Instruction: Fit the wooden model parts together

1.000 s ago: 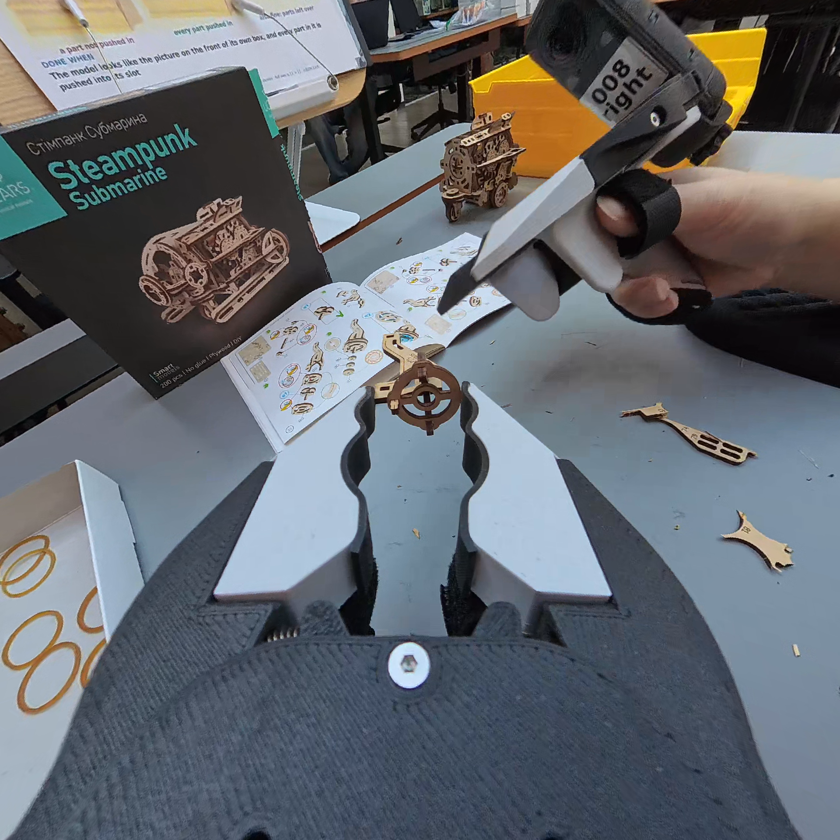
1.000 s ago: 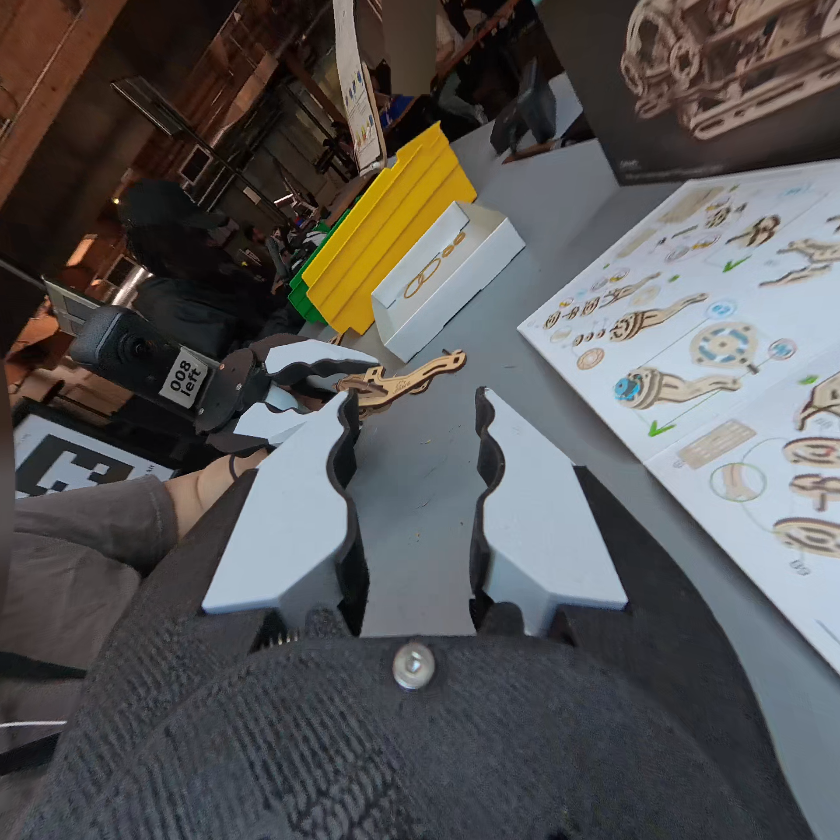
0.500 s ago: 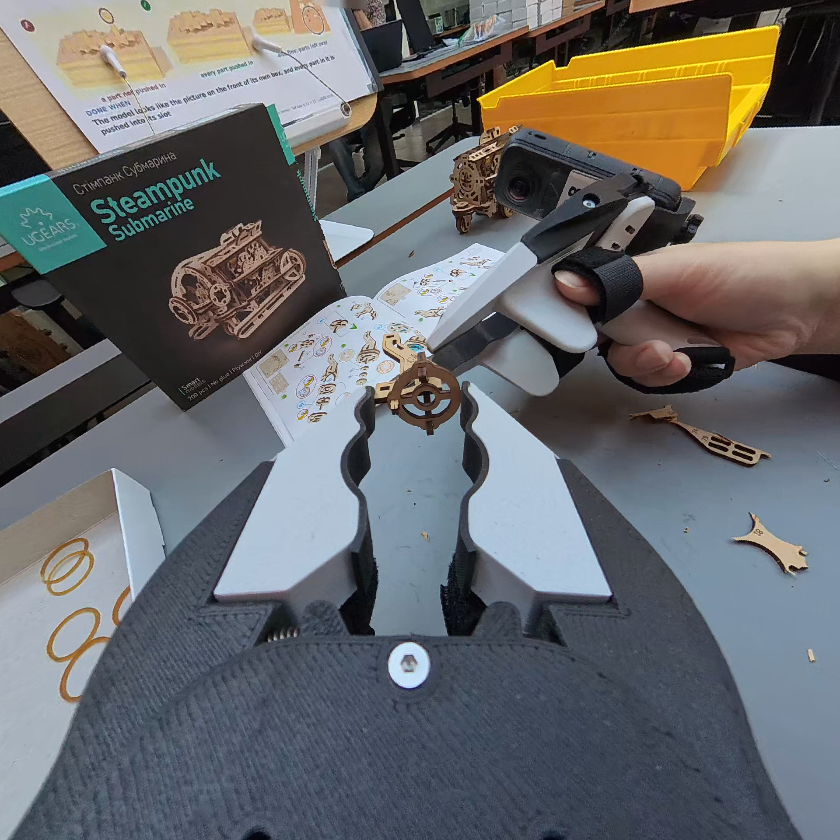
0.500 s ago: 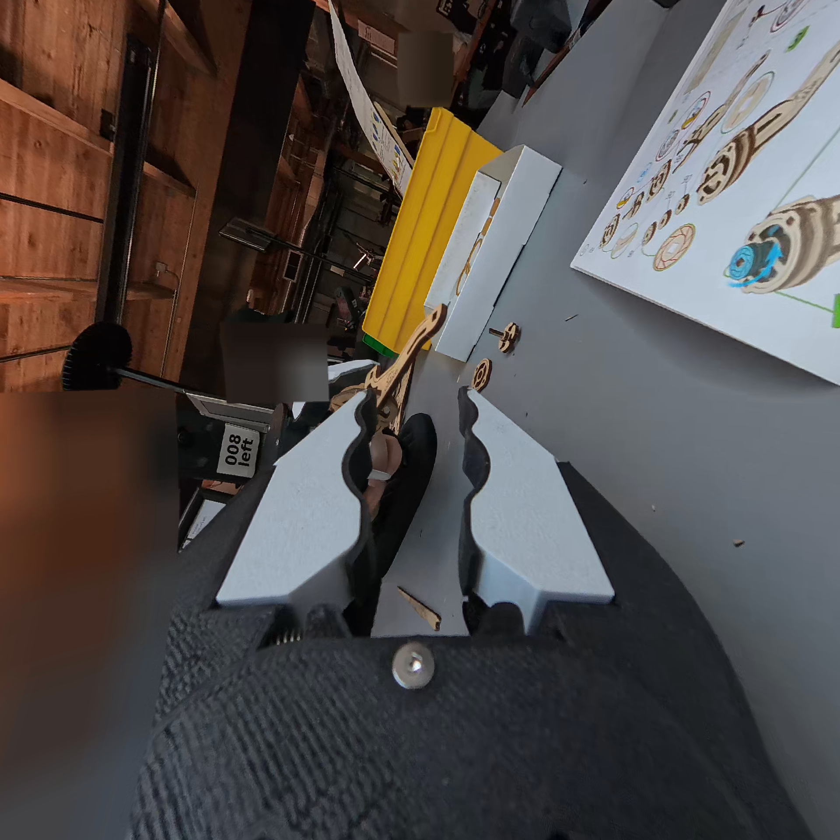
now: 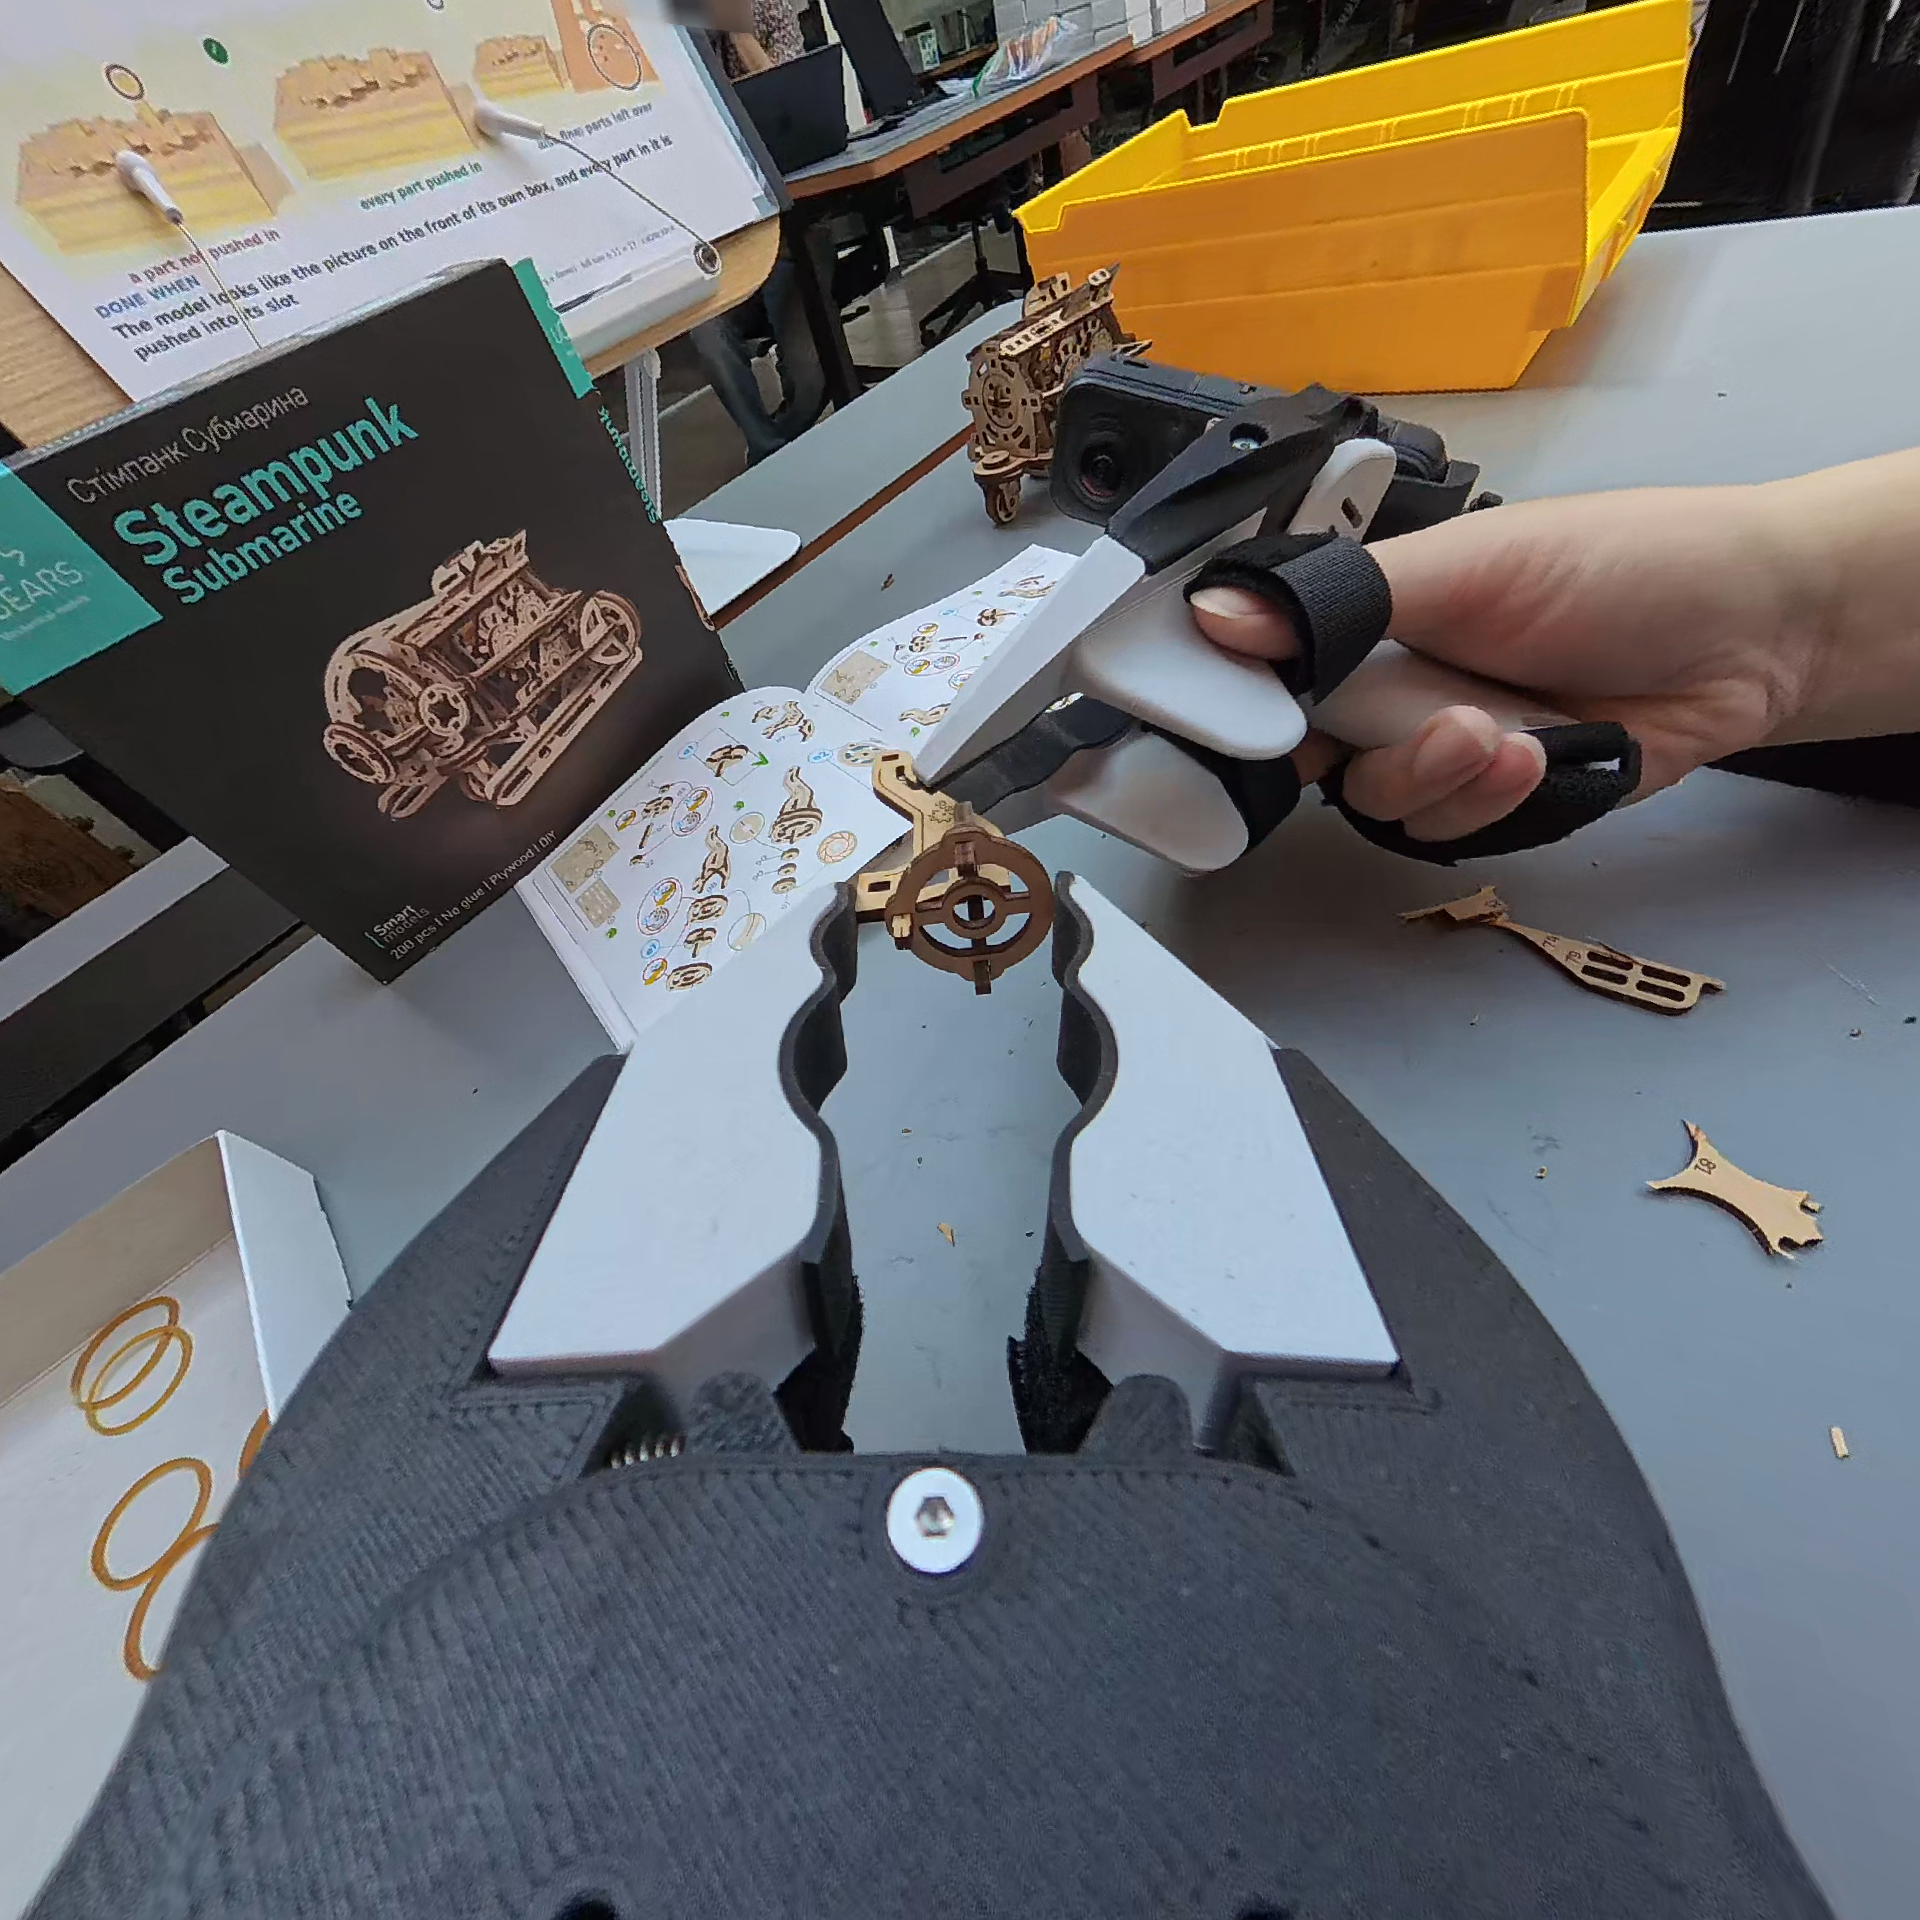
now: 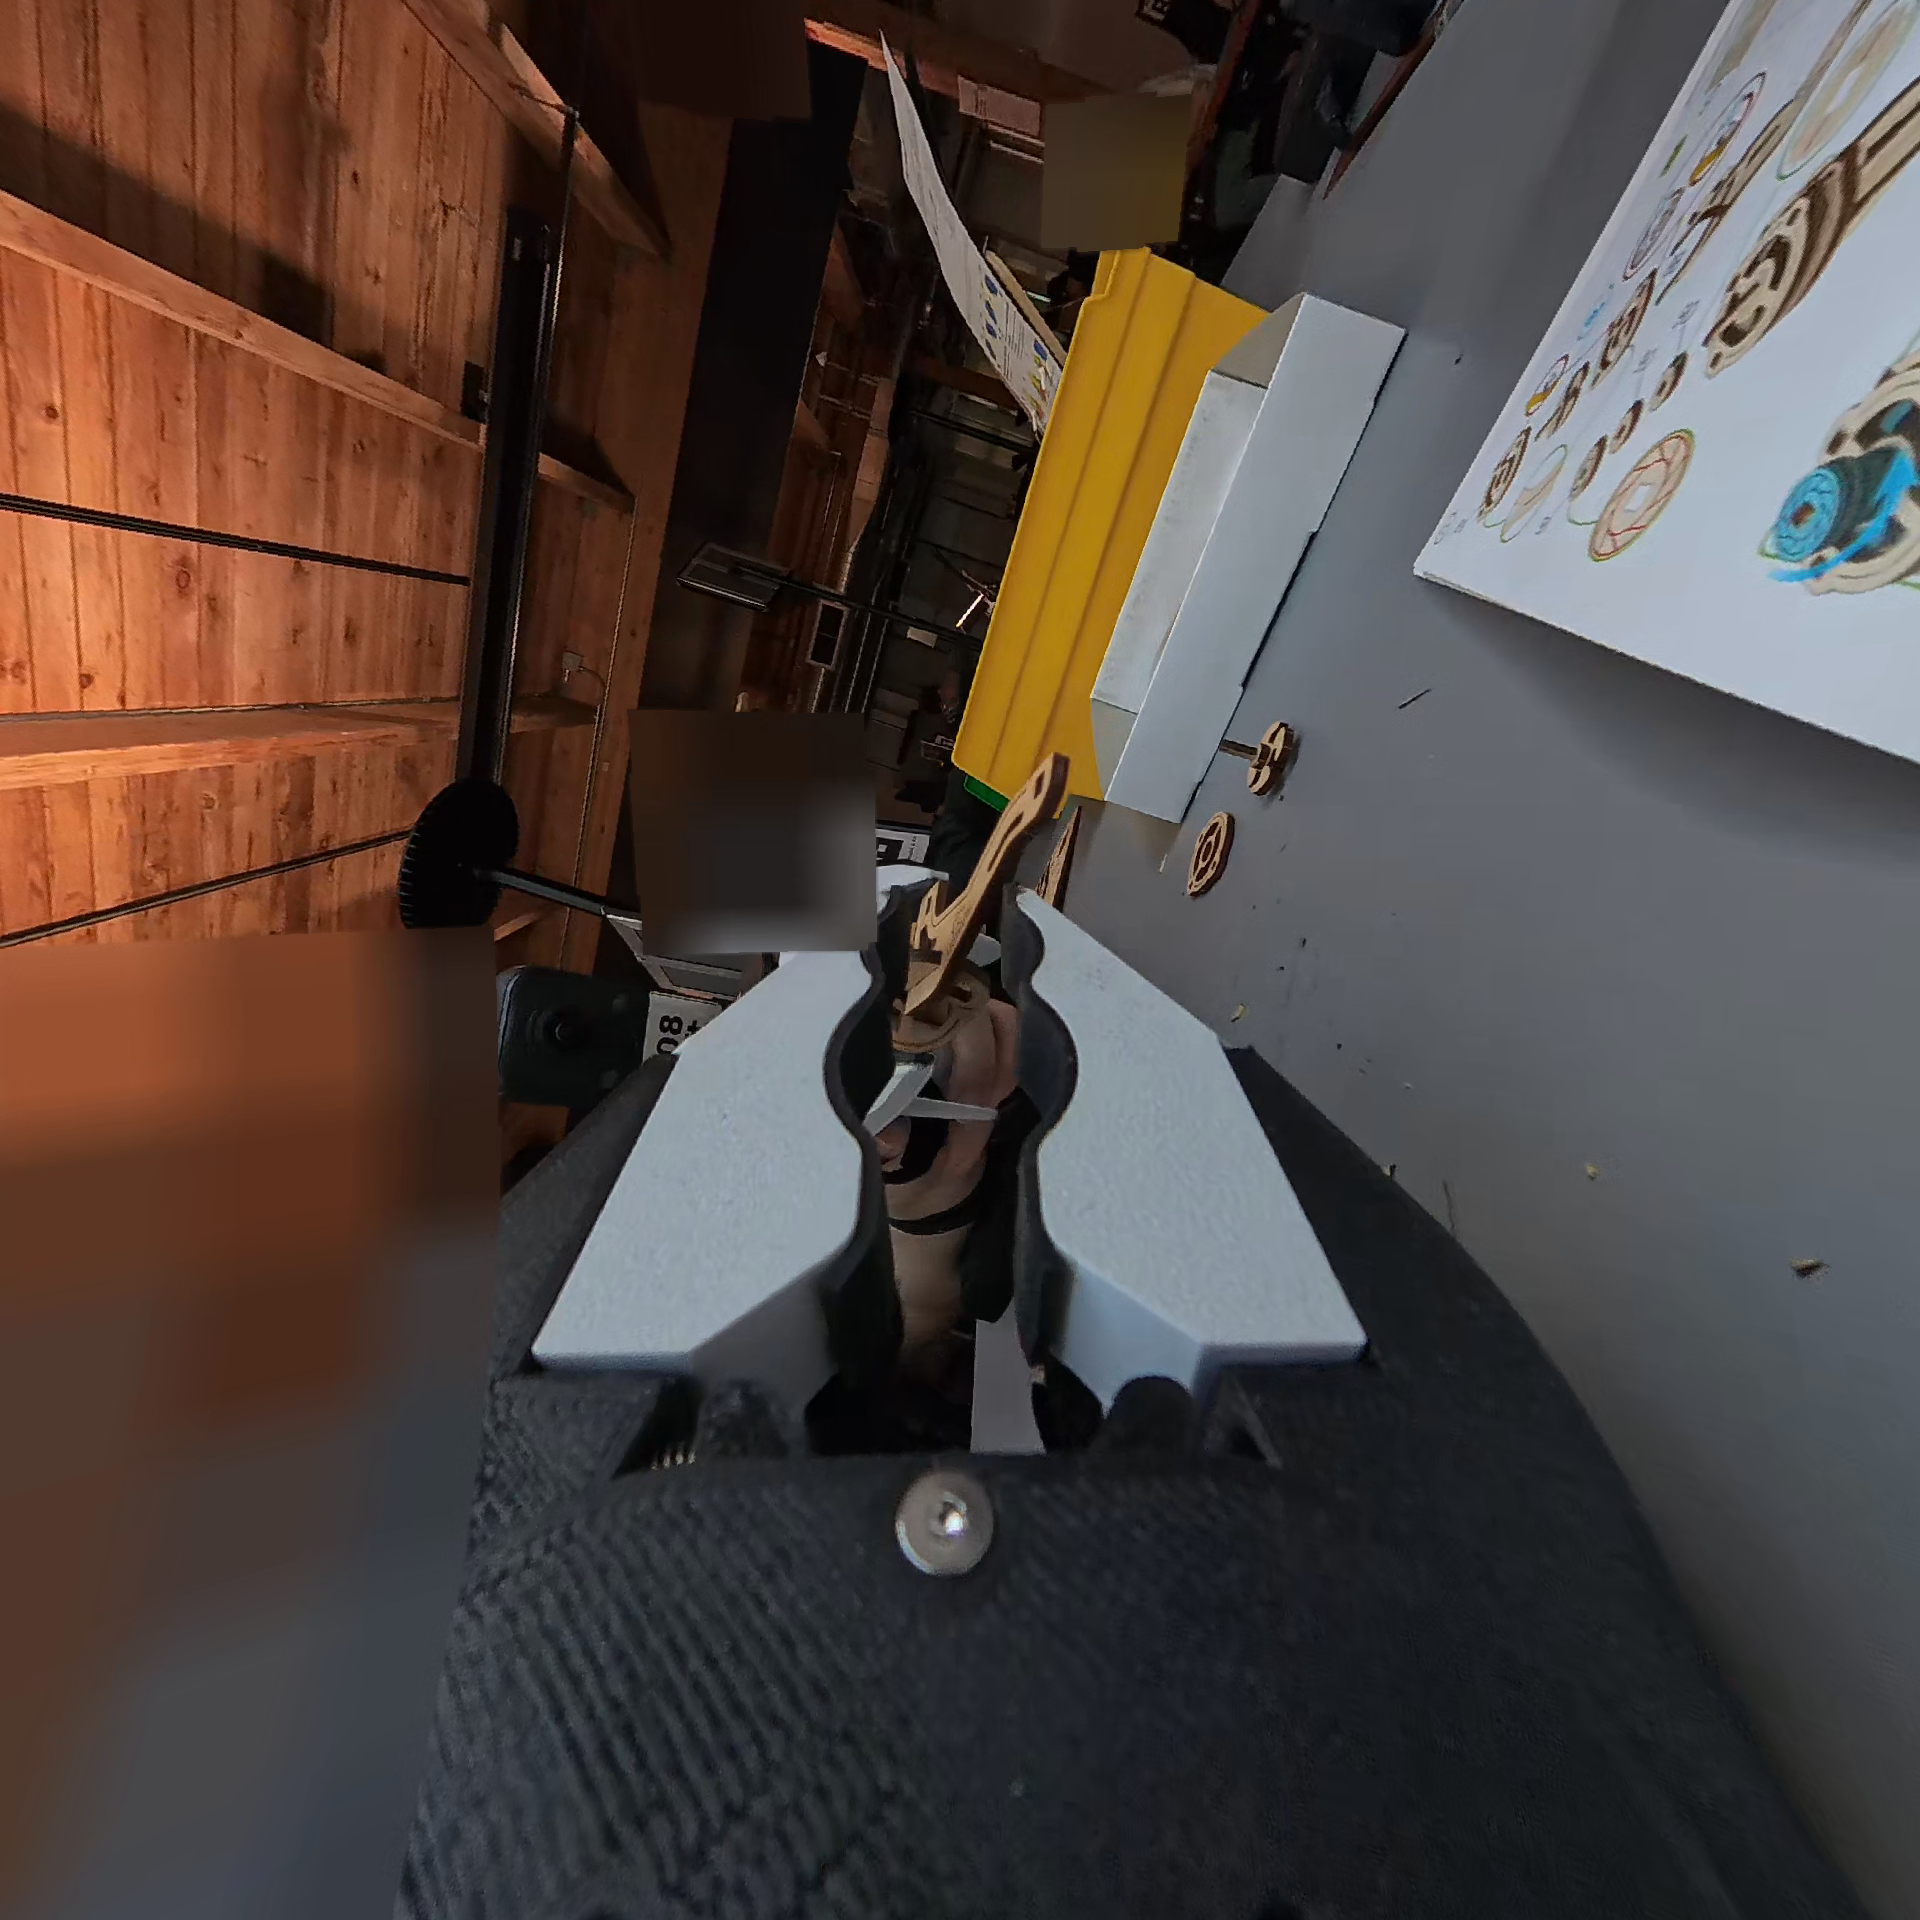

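Note:
My left gripper (image 5: 956,914) is shut on a small wooden wheel assembly (image 5: 971,914) and holds it above the grey table (image 5: 1455,1091). A flat wooden arm (image 5: 914,800) sticks out of the wheel, away from me. My right gripper (image 5: 935,774), held by a hand, comes in from the right with its tips closed on the far end of that arm. In the right wrist view the same arm (image 6: 1013,842) stands between the narrowed fingers of my right gripper (image 6: 956,925), with the wheel and the left gripper partly hidden behind it.
A black kit box (image 5: 343,603) stands at the left with an open instruction booklet (image 5: 748,831) beside it. A built wooden model (image 5: 1039,384) and yellow bins (image 5: 1351,239) are at the back. Loose wooden pieces (image 5: 1579,956) lie at the right, and a white tray (image 5: 260,1247) with rubber bands at the near left. Less than 4 cm separates the two grippers' tips.
My right gripper came down from above the booklet to the wooden arm and narrowed its jaws onto it. My left gripper kept hold of the wheel assembly and barely moved.

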